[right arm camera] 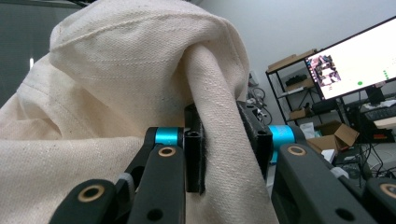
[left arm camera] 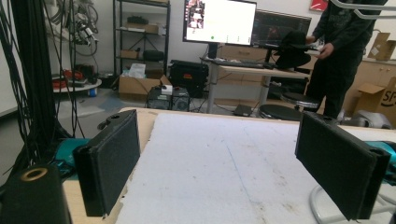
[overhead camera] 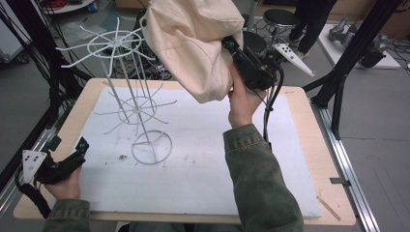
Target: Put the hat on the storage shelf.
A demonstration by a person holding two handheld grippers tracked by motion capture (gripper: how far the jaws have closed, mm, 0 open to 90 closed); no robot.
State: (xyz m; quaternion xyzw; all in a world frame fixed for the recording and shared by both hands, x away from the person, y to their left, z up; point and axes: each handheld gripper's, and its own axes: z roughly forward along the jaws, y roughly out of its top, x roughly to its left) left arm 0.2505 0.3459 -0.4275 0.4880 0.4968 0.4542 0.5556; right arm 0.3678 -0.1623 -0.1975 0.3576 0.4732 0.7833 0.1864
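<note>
Right tool (overhead camera: 231,48) is clenched on a fold of the cream cloth bag (overhead camera: 193,43), which hangs lifted in the air above the far side of the tabletop (overhead camera: 309,145), just to the right of the top ring of the white wire rack (overhead camera: 118,43). In the right gripper view the 2 black jaws pinch a thick pleat of the bag (right arm camera: 140,93) between them, so the grip looks firm, but it holds only 1 bunched fold and the rest of the cloth droops below. The step in hand appears to be carrying the bag over to the rack to hang it on 1 of the prongs. To do it well, I would keep the pinch tight, raise the bag enough that its hanging bulk passes over the prong tips instead of sweeping into them, and approach slowly from the side, since the rack is light, stands on a thin stem and could tip if the cloth drags on it. Left tool (overhead camera: 80,145) rests released near the front left edge of the tabletop, its jaws wide apart with nothing between them; it could steady the ring-shaped base (overhead camera: 151,147) of the rack or spread the bag's opening while the right hand lowers it.
</note>
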